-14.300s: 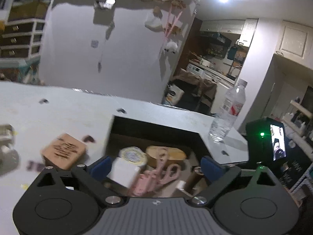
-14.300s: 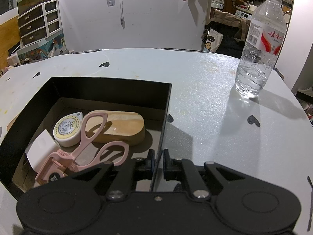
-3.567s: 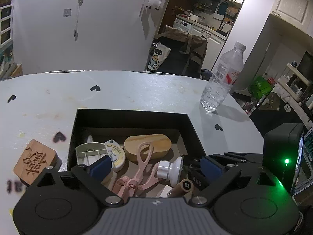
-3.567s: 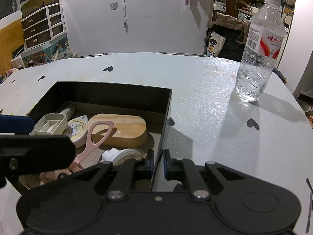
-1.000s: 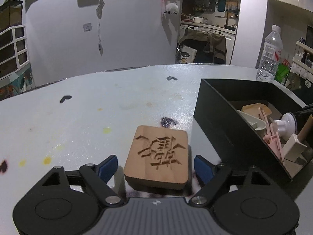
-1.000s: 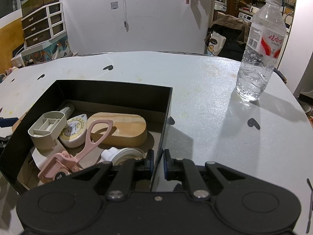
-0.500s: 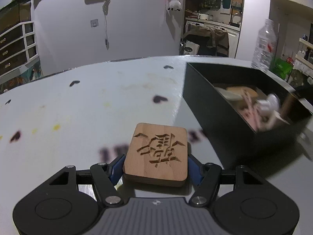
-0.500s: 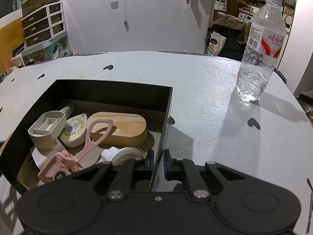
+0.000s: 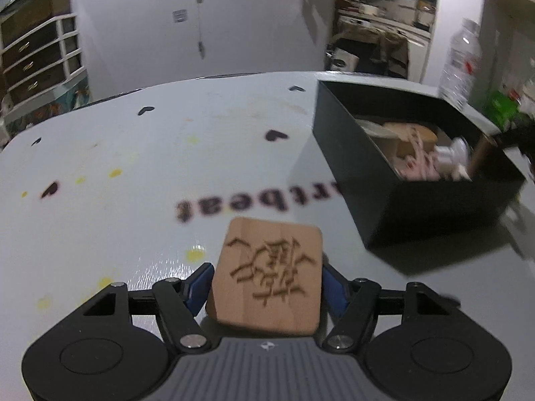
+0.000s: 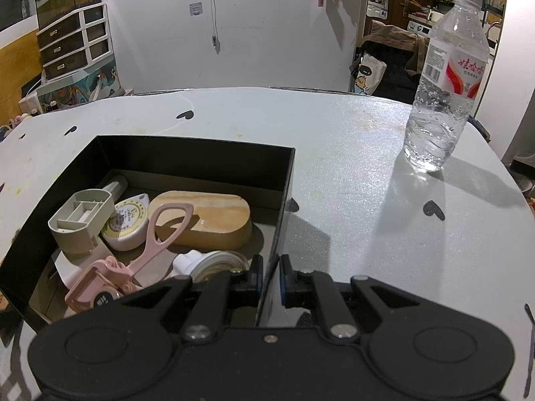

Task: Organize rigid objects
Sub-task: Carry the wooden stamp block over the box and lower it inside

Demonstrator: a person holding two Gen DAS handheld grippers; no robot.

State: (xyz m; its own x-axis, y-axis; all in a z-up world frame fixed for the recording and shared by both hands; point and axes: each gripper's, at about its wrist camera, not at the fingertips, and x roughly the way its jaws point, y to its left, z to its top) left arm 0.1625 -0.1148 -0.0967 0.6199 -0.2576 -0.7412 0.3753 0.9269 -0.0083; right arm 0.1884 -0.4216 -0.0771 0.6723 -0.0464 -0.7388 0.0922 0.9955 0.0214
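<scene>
your left gripper: jaws opening, carved wooden block between pads, above table | table print: "rtbeat" | your right gripper: clamps black box wall

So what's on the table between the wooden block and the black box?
Nothing stands there. In the left wrist view, only bare table with printed letters lies between the wooden block, held in the left gripper, and the black box.
</scene>
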